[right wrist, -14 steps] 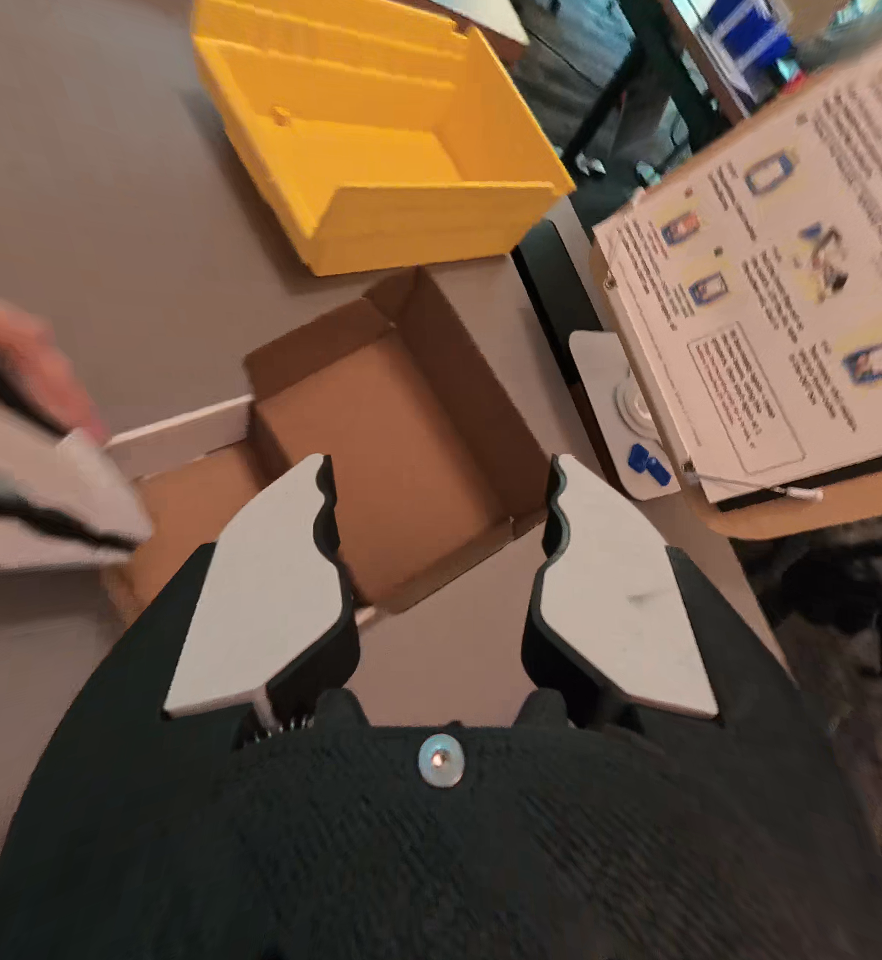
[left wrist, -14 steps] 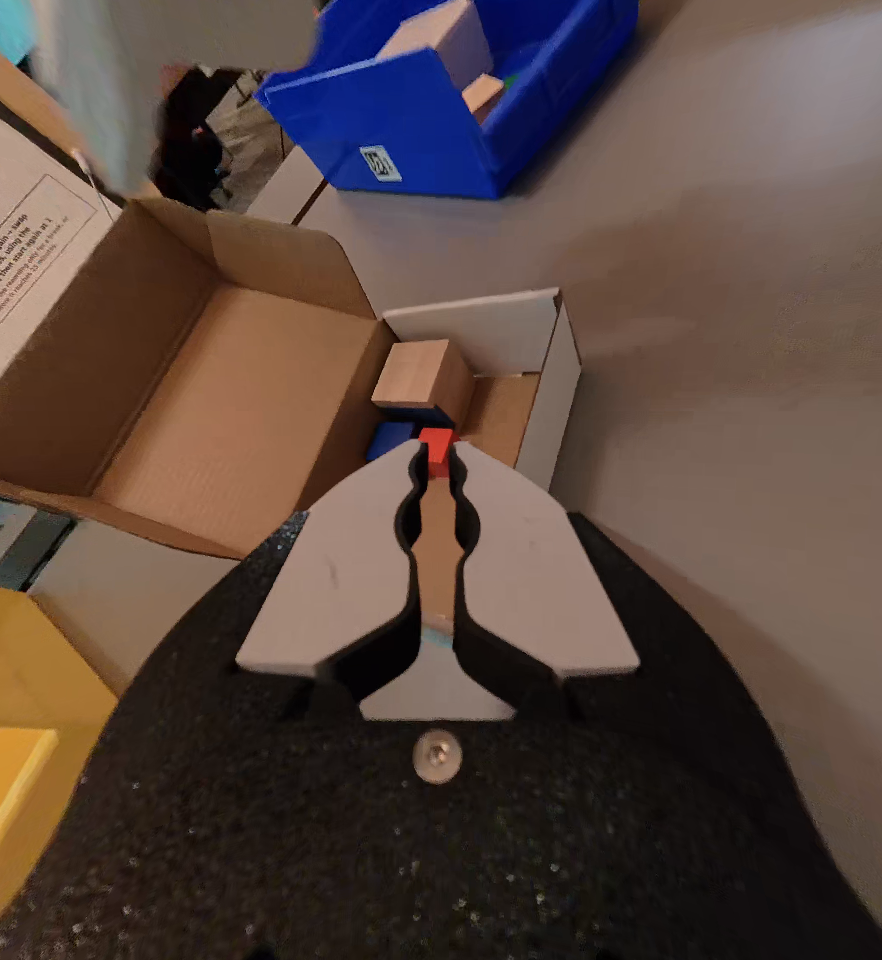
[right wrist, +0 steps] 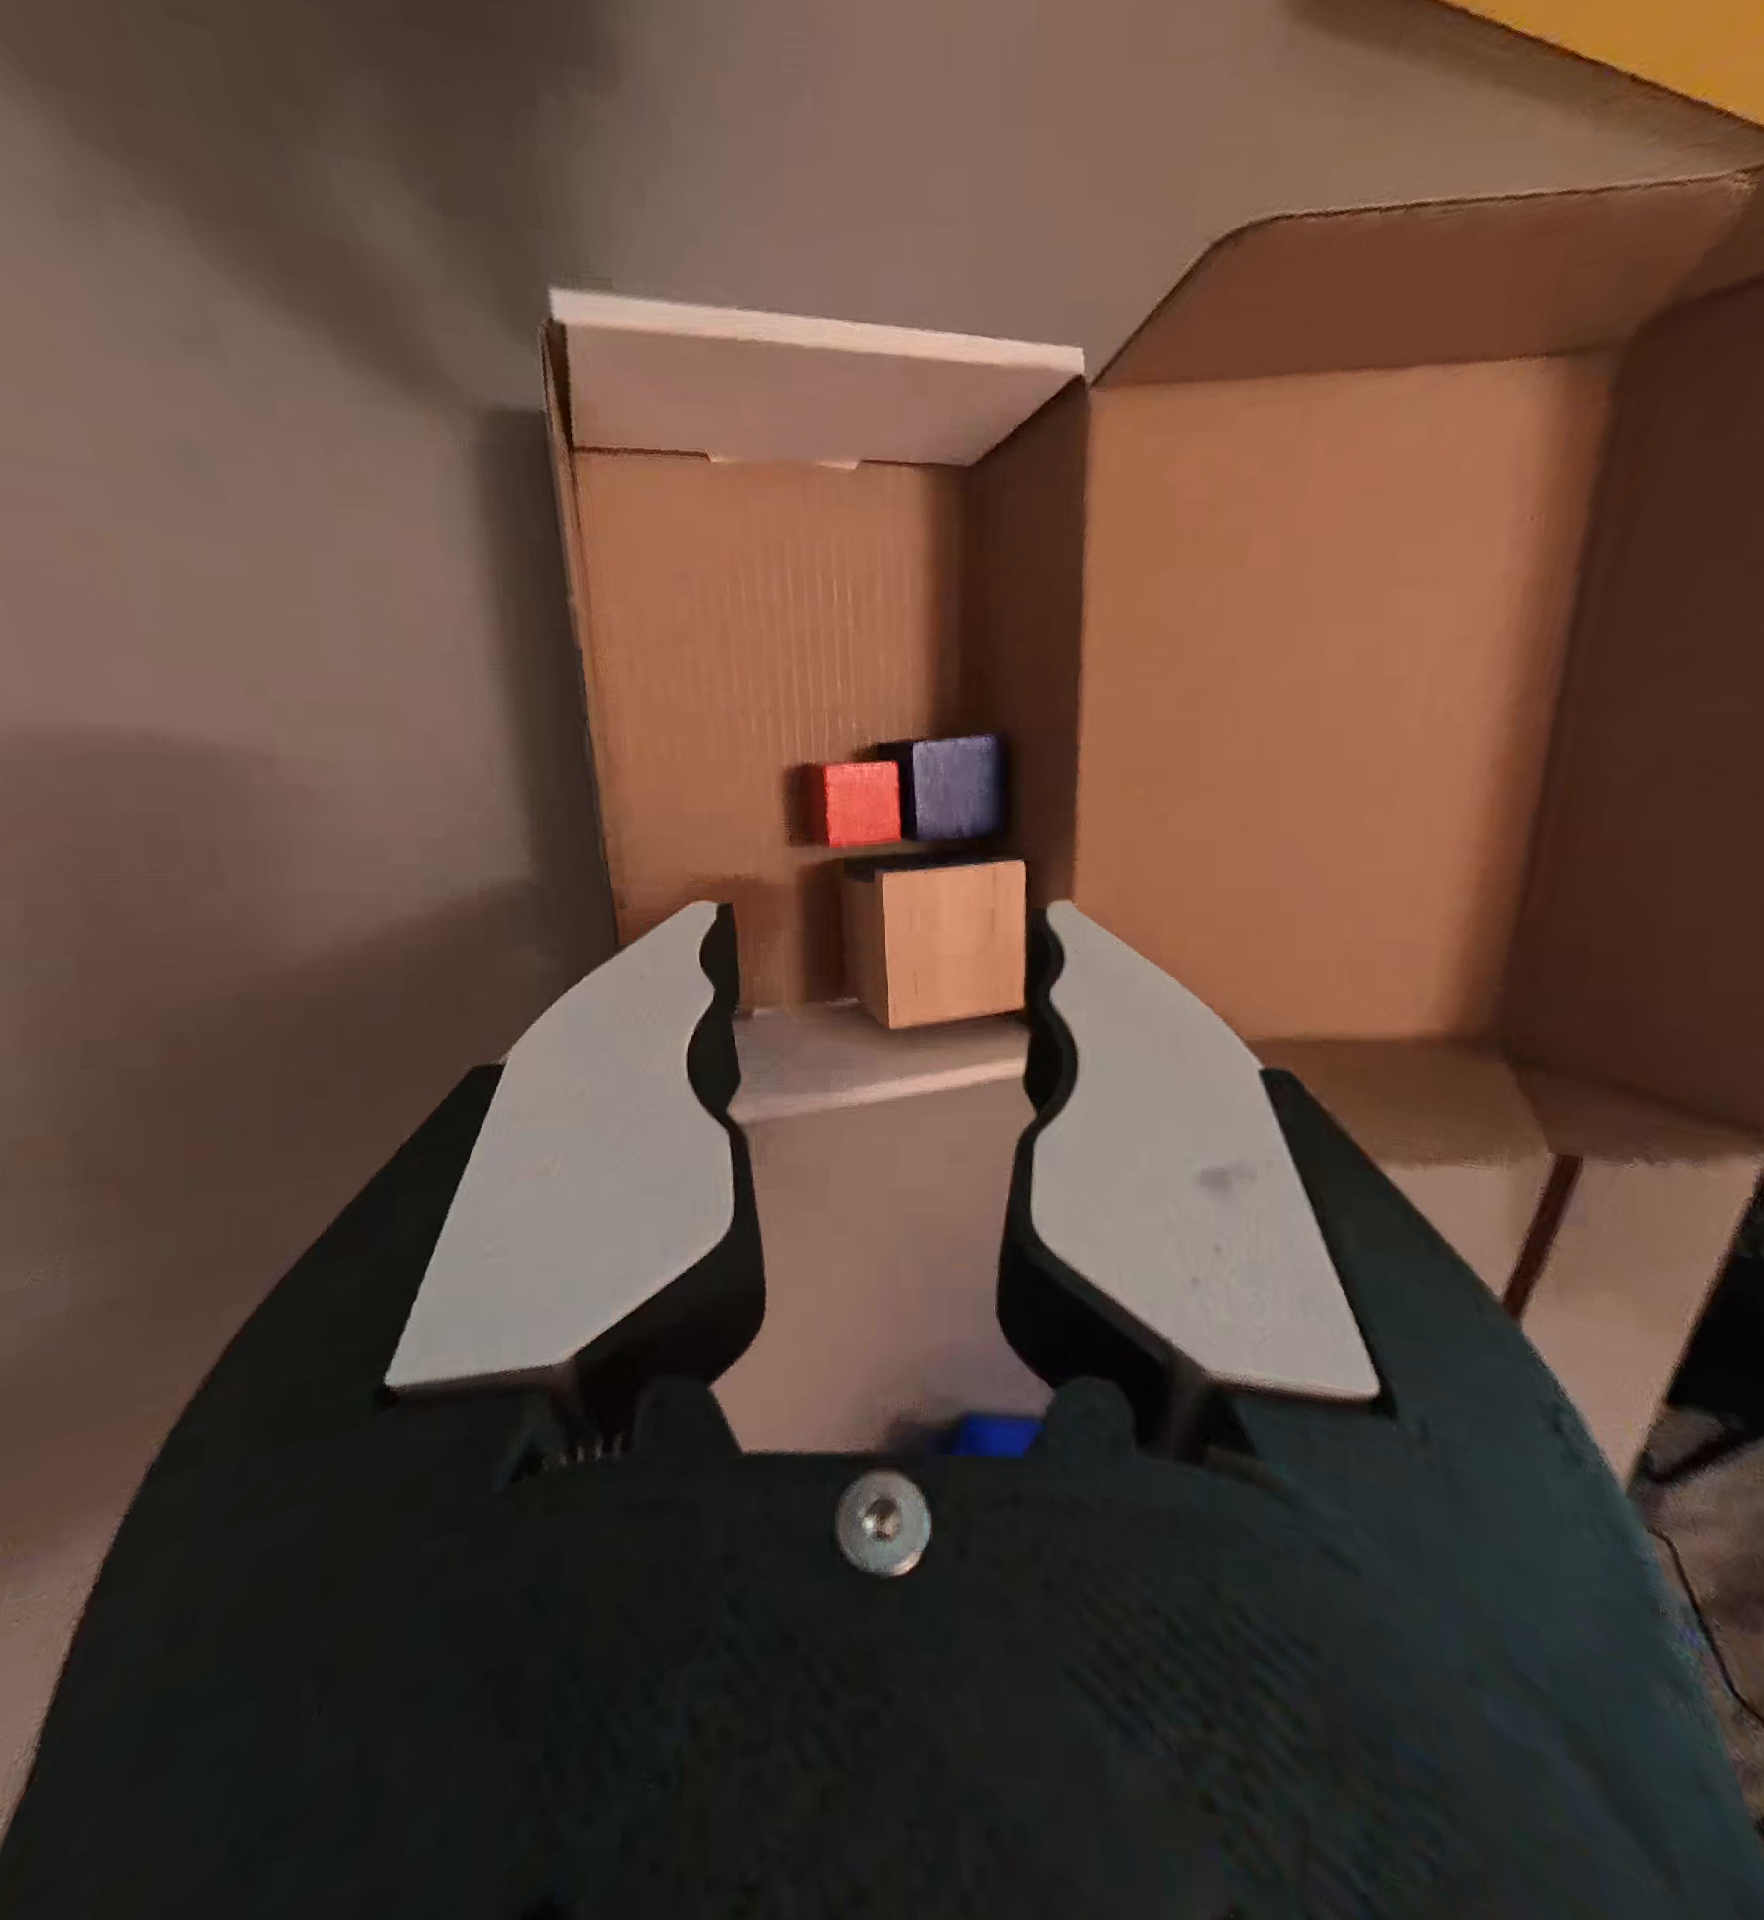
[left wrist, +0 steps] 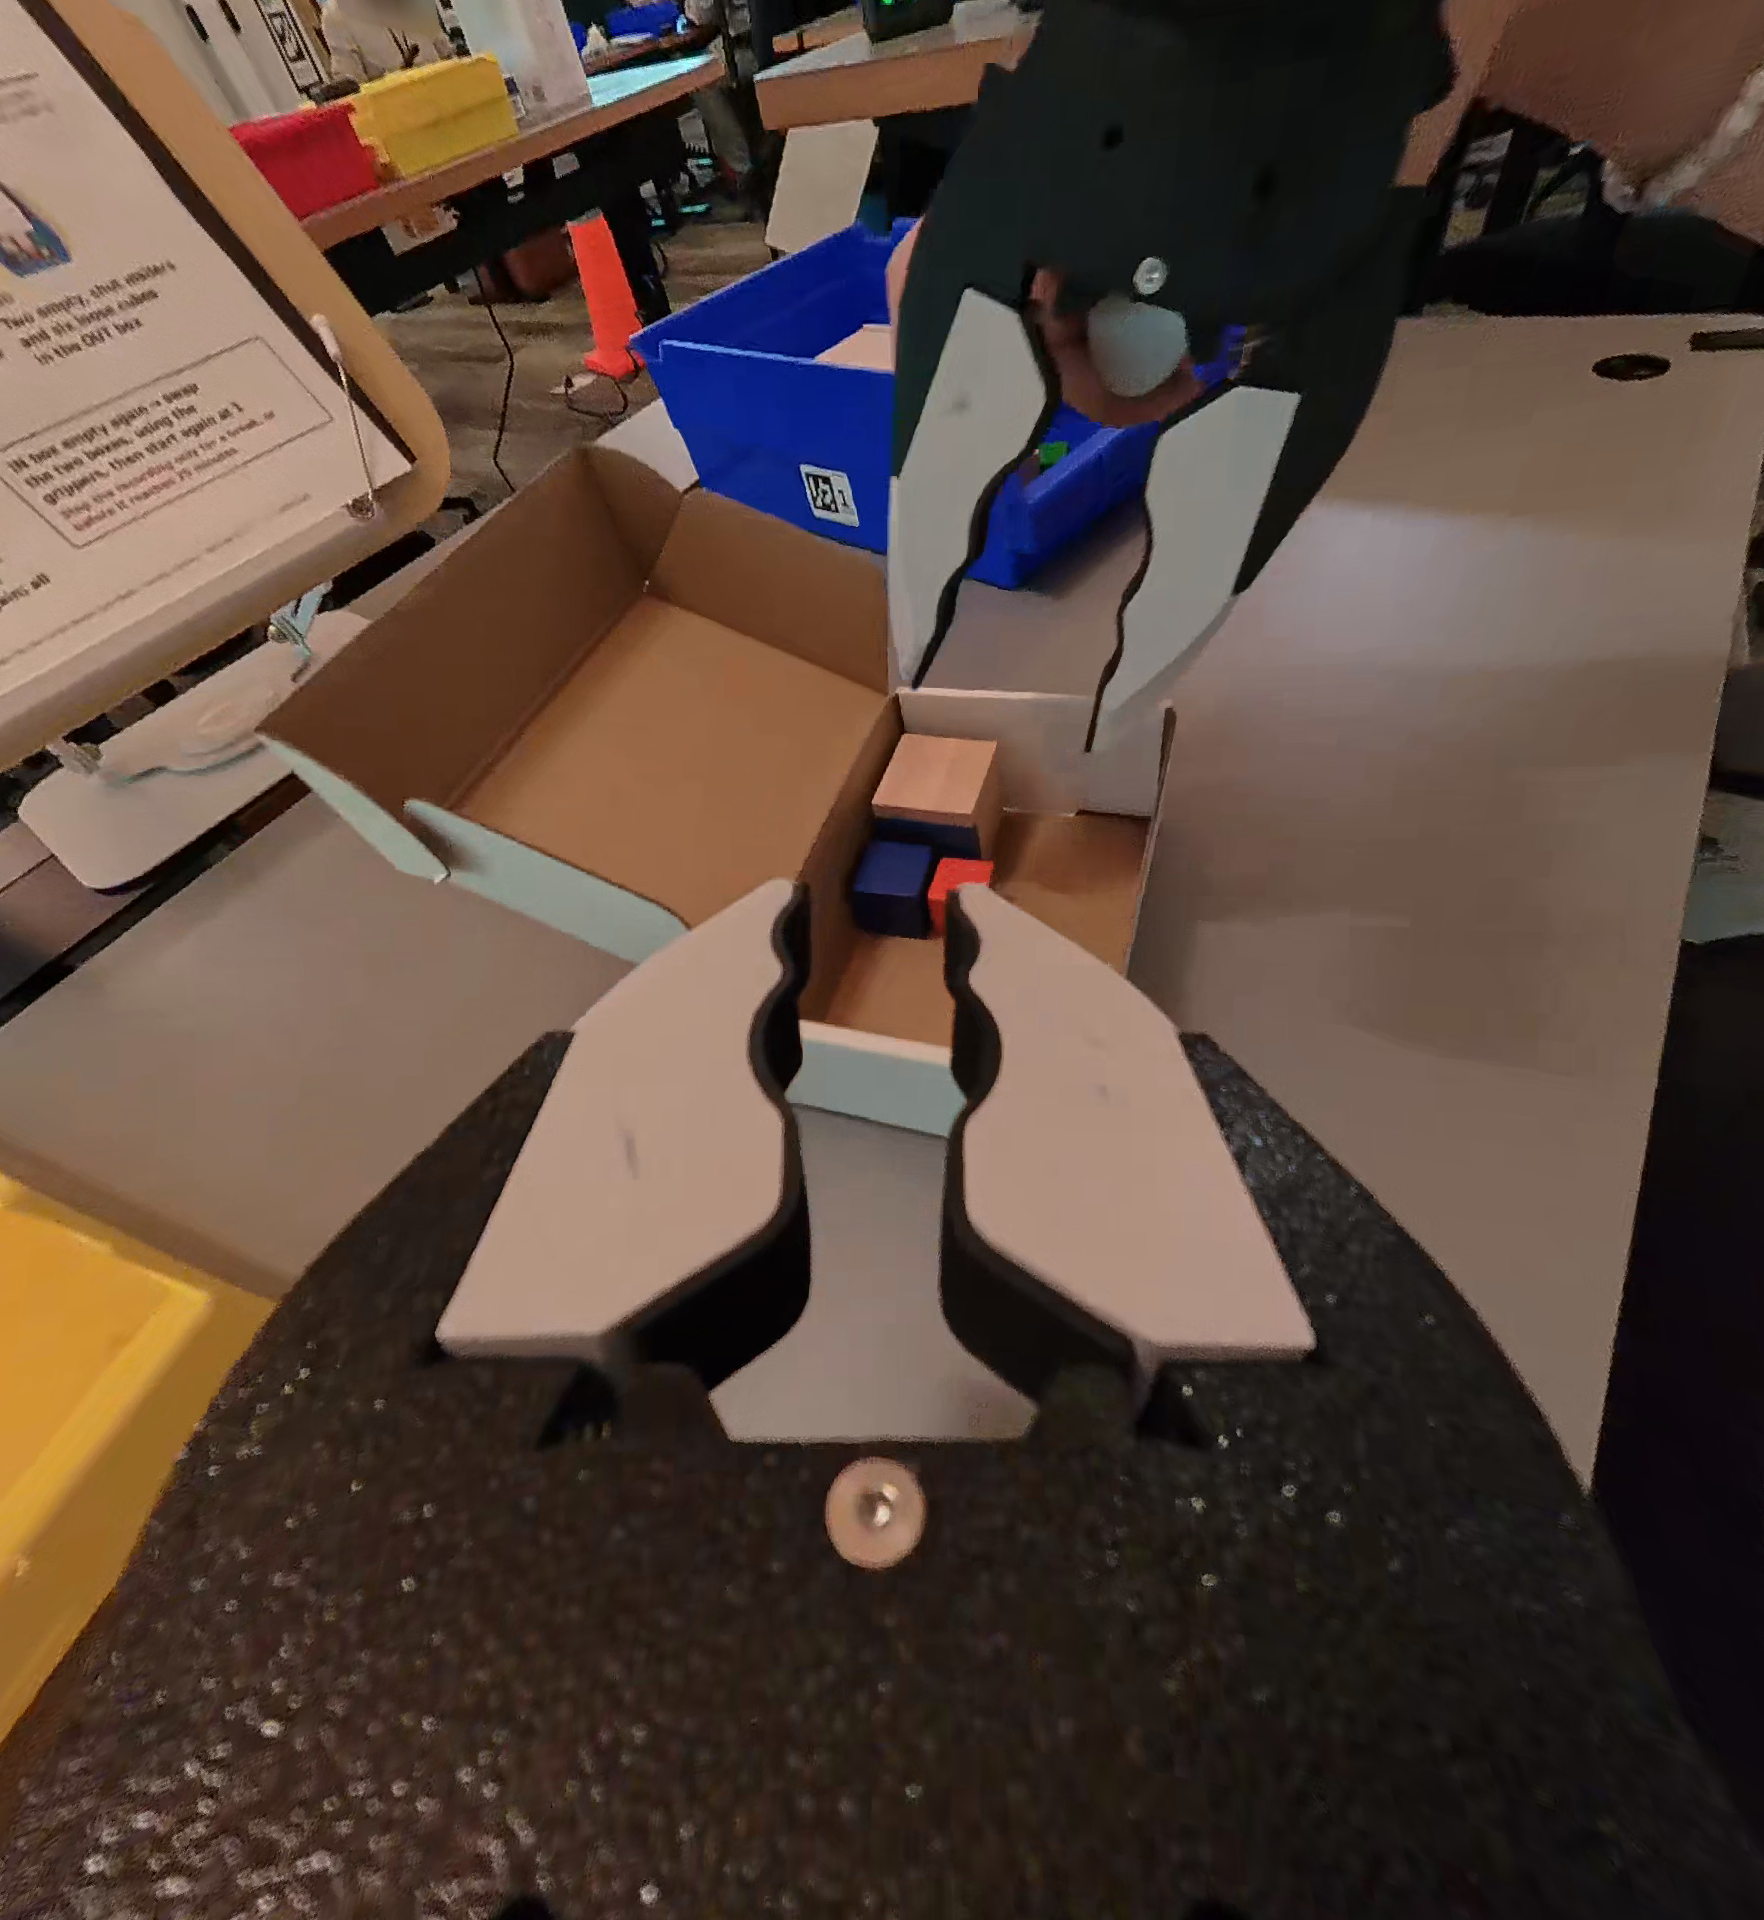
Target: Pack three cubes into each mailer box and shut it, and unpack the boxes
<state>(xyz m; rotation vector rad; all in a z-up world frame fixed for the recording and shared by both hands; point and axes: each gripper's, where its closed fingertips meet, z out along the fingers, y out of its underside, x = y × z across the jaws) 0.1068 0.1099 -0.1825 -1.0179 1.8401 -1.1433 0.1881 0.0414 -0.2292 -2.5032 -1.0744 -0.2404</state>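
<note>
cubes sit three together on the floor of the open mailer box (left wrist: pixel 1148 831): a plain wooden cube (left wrist: pixel 935 779) with a dark blue cube (left wrist: pixel 893 883) and a small red cube (left wrist: pixel 961 881) close beside it, the blue and red side by side. half a second ago the left hand-held gripper (left wrist: pixel 876 914) had its fingers nearly together around the red cube; now they stand a little apart with nothing between them, its tips over the near wall of the box, so the red cube looks to have been let go inside. the right hand-held gripper (right wrist: pixel 883 925), which was over the spread lid (right wrist: pixel 1325 675) then, now hangs above the far end of the box and points down at the cubes, its fingers moderately apart and empty; the left wrist view shows it too, just in front of the blue bin (left wrist: pixel 774 416). with three cubes in, this box seems to hold its full count, and my guess is that the step in hand turns to folding the lid over from the side, though the right one could equally be lining up on the wooden cube. the desk (left wrist: pixel 1429 727) around the box carries a yellow bin (left wrist: pixel 47 1403) near the left one.
</note>
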